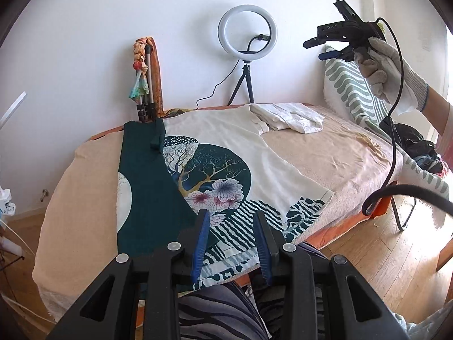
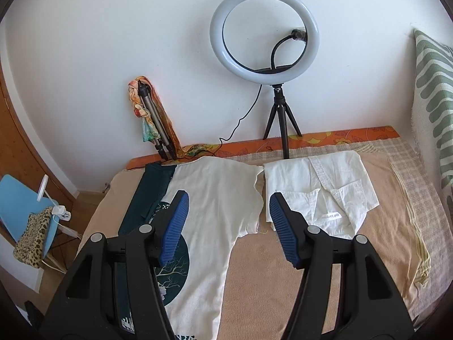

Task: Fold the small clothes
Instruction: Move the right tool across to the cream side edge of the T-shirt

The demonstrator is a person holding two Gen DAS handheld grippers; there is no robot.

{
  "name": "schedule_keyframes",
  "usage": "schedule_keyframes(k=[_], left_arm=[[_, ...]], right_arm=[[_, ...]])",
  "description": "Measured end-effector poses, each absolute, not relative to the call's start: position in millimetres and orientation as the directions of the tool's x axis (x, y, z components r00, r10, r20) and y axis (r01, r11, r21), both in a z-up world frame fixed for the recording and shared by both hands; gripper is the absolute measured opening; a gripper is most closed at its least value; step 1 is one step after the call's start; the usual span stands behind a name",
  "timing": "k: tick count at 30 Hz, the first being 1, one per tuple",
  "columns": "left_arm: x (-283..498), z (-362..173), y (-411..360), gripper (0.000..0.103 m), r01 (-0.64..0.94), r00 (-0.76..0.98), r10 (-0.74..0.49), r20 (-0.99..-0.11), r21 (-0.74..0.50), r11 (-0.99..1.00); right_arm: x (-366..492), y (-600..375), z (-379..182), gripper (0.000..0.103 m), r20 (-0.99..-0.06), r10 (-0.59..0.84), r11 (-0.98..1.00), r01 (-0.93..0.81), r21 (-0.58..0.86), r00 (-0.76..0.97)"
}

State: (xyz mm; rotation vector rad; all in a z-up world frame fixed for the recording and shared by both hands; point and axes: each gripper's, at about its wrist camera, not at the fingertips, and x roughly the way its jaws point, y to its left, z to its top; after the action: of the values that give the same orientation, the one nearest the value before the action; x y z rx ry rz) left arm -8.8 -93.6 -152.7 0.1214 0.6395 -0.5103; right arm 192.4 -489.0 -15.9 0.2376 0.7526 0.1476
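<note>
The bed (image 1: pixel 339 147) carried the printed T-shirt (image 1: pixel 226 153), spread flat with its left side already folded inward as a dark green panel, its long axis running from the near edge toward the wall. The folded white shirt (image 2: pixel 317 187) lay just beside its far right sleeve. The left tongs (image 1: pixel 230 243) stood apart, empty, directly over the near hem and nearer the garment, while the right tongs (image 2: pixel 228 226) were also apart, raised above the unfolded right sleeve.
</note>
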Motion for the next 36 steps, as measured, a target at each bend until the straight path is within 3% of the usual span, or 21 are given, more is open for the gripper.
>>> schedule_keyframes(k=[13, 26, 29, 31, 33, 36], left_arm=[[8, -181, -224, 0.033, 0.689, 0.522, -0.567, -0.637, -0.076, 0.720], [36, -227, -287, 0.034, 0.701, 0.447, -0.524, -0.726, -0.079, 0.708], [43, -236, -290, 0.027, 0.687, 0.442, -0.498, -0.746, -0.076, 0.723], [46, -237, -290, 0.011, 0.695, 0.428, -0.517, -0.741, -0.096, 0.712], [46, -236, -291, 0.002, 0.696, 0.430, -0.525, -0.734, -0.101, 0.711], [47, -231, -286, 0.000, 0.683, 0.434, -0.537, -0.724, -0.124, 0.720]], right_arm=[[150, -545, -84, 0.062, -0.722, 0.209, 0.951, 0.037, 0.308, 0.660], [169, -545, -125, 0.062, -0.745, 0.287, 0.928, 0.018, 0.372, 0.602], [180, -542, -136, 0.062, -0.748, 0.322, 0.915, 0.011, 0.403, 0.580], [189, -538, -146, 0.062, -0.750, 0.349, 0.904, 0.009, 0.427, 0.562], [199, -532, -156, 0.062, -0.753, 0.371, 0.894, 0.010, 0.448, 0.543], [217, -520, -172, 0.062, -0.760, 0.402, 0.881, 0.012, 0.474, 0.510]])
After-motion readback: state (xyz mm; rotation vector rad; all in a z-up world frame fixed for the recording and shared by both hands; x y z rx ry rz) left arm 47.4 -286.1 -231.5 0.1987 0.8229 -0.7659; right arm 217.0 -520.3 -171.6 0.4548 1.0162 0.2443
